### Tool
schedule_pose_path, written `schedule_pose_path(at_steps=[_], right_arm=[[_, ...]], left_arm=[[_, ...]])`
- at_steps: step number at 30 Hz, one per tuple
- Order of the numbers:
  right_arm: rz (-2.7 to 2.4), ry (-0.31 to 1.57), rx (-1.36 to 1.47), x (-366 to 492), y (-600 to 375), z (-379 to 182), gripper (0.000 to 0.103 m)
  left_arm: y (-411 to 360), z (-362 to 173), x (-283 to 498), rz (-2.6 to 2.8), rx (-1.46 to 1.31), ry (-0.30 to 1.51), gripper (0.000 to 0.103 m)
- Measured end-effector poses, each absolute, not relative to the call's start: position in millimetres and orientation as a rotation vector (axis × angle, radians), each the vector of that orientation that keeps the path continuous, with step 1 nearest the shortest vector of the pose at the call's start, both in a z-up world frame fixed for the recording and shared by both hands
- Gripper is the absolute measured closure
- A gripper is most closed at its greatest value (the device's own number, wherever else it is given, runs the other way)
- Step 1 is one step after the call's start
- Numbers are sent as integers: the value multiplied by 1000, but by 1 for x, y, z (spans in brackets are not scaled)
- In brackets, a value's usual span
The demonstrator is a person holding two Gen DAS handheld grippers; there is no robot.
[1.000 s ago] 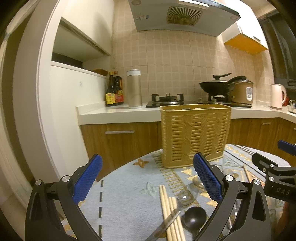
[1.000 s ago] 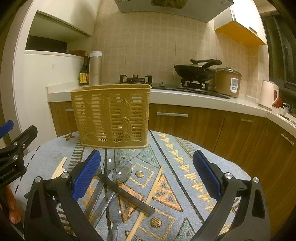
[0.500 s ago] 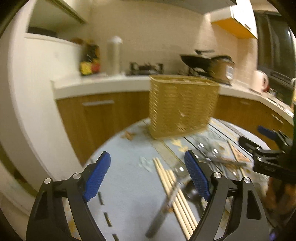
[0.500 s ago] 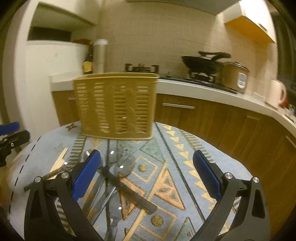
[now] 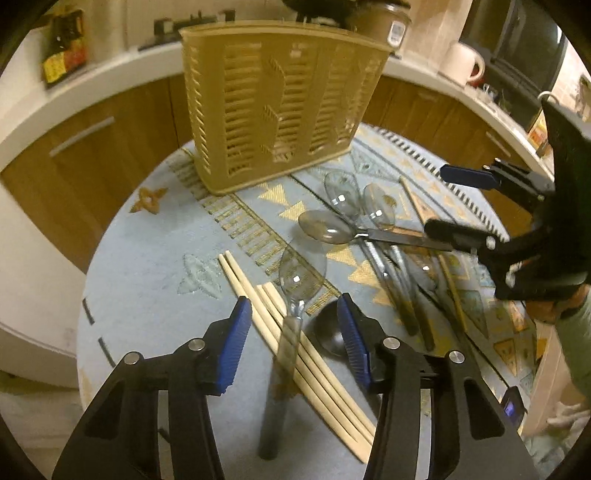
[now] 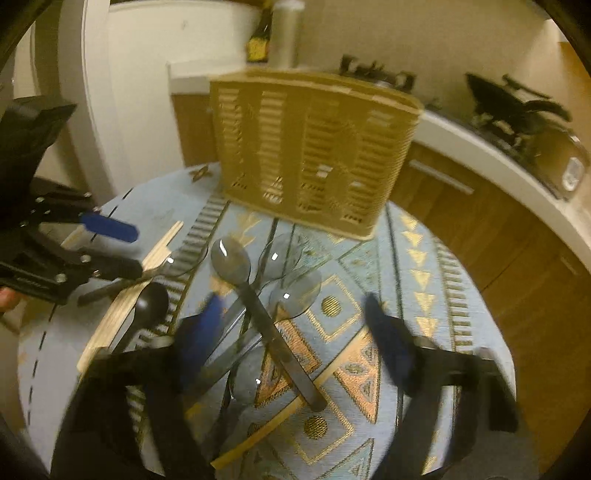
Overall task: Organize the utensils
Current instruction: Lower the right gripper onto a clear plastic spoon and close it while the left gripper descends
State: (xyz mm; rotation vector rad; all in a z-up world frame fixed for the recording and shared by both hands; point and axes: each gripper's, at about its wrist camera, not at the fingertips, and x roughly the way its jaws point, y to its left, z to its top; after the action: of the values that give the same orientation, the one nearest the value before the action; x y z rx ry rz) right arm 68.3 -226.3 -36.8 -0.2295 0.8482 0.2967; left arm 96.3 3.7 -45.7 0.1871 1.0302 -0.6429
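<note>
A yellow slatted basket stands upright at the far side of the round table. My left gripper points down with its jaws closing. Pale chopsticks and the handle of a clear spoon lie between the pads, untouched. A black spoon lies beside them. My right gripper, blurred, hangs over a pile of spoons; its jaws are closing too. A dark-handled spoon lies between its pads, not gripped.
A single chopstick lies under the spoon pile. Behind the table runs a white counter with wooden cupboards, bottles, a rice cooker and a pale kettle. A person's sleeve shows at the right.
Both grippers have tipped down from the kitchen wall toward the table. Their jaws have narrowed. The left one now sits over the chopsticks and the clear spoon.
</note>
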Motion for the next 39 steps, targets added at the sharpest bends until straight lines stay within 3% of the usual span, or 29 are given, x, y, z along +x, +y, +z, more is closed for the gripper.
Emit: schedule_pose_path(at_steps=[1, 3, 5, 9, 14, 25, 29, 33, 36, 38, 39], right_arm=[[317, 876, -226, 72, -227, -37, 54], [386, 944, -226, 81, -224, -41, 56], [441, 989, -237, 86, -218, -44, 67], [524, 1051, -340, 94, -193, -53, 70], [554, 1113, -404, 105, -173, -71, 81], [536, 1230, -356, 132, -183, -79, 82], [545, 1274, -332, 136, -182, -79, 92], [543, 1299, -341, 139, -181, -75, 93], [540, 1303, -336, 139, -172, -76, 93], [537, 1298, -317, 136, -169, -77, 93], [530, 1291, -311, 135, -168, -77, 93]], left_arm=[[0, -49, 100, -647, 188, 1047, 58], [-5, -54, 110, -649, 198, 1090, 58], [-11, -57, 116, -656, 218, 1110, 58], [-22, -62, 126, -652, 251, 1149, 58], [-36, -67, 138, -634, 282, 1177, 58], [-75, -74, 153, -611, 370, 1205, 58], [-83, -78, 154, -601, 390, 1208, 58], [-88, -78, 156, -589, 401, 1212, 59], [-97, -81, 158, -551, 423, 1202, 76], [-96, -80, 161, -544, 393, 1198, 97], [-94, -78, 163, -554, 361, 1201, 98]])
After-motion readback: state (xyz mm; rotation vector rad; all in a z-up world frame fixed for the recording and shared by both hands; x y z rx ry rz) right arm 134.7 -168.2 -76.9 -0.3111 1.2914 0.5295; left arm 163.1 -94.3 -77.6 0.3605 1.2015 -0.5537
